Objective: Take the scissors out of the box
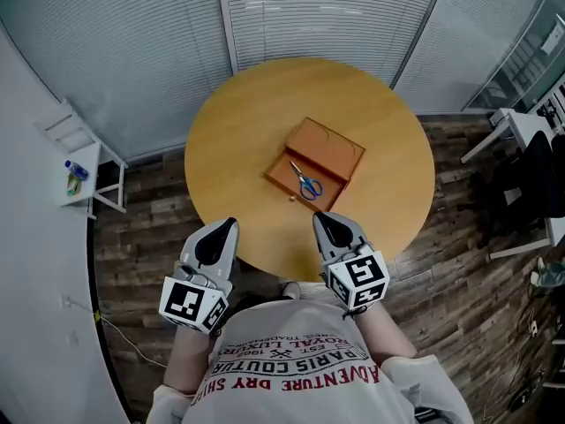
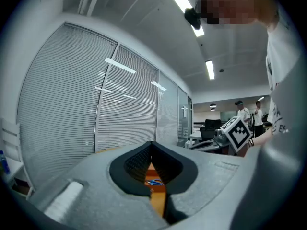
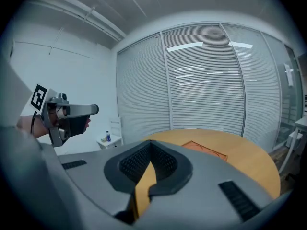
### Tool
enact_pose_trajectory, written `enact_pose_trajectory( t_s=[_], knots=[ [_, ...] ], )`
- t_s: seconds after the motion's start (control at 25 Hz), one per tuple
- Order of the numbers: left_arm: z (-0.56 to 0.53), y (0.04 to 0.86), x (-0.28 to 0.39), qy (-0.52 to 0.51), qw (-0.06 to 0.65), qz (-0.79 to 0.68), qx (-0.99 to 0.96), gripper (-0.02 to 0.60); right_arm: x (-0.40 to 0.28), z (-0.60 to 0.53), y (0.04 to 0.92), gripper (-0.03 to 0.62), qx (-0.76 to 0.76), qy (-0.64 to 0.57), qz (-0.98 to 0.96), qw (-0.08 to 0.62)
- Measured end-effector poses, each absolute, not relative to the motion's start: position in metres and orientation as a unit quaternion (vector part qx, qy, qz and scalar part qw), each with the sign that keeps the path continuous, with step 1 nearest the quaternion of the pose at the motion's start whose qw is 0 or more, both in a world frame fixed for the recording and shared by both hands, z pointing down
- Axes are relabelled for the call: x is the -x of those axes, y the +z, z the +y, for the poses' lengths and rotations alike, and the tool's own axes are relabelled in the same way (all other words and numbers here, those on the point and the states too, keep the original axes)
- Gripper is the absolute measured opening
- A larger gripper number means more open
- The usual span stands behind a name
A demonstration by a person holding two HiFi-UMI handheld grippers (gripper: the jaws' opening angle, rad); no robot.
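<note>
A flat orange-brown box (image 1: pixel 328 145) lies open in the middle of the round wooden table (image 1: pixel 388 140). Scissors (image 1: pixel 306 184) with blue handles lie in the box's near half. My two grippers hover side by side over the table's near edge, both pointing at the box and well short of it. The left gripper (image 1: pixel 232 223) is shut and holds nothing; between its jaws the left gripper view shows the scissors (image 2: pixel 154 181). The right gripper (image 1: pixel 317 216) is also shut and bare. In the right gripper view the box (image 3: pixel 204 150) lies ahead, right of the gripper (image 3: pixel 151 143).
A small pale bit (image 1: pixel 293 199) lies on the table just in front of the box. A white shelf (image 1: pixel 84 179) with a bottle stands at the left wall. A desk and dark chairs (image 1: pixel 530 162) stand at the right. Blinds cover the glass wall (image 1: pixel 327 11) behind the table.
</note>
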State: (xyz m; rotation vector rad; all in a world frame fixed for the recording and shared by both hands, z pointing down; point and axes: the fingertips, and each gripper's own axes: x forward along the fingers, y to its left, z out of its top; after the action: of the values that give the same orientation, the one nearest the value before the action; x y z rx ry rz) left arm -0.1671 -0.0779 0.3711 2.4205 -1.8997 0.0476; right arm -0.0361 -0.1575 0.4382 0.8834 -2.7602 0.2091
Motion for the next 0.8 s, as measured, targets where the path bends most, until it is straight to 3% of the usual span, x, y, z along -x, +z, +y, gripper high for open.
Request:
enact_pose_trajectory(
  t_s=[0.44,0.68,0.8],
  knots=[
    [-0.199,0.409,0.173,0.025,0.068,-0.551,-0.832,0.009,0.045,-0.244,0.499,0.009,-0.333,0.151,-0.912,0.188],
    [-0.247,0.428,0.186,0.027,0.091,-0.494,-0.864,0.009,0.058,-0.279,0.546,0.009,-0.353,0.174,-0.882,0.260],
    [-0.268,0.439,0.199,0.033,0.103,-0.476,-0.873,0.009,0.067,-0.293,0.572,0.063,-0.348,0.182,-0.866,0.309]
  ],
)
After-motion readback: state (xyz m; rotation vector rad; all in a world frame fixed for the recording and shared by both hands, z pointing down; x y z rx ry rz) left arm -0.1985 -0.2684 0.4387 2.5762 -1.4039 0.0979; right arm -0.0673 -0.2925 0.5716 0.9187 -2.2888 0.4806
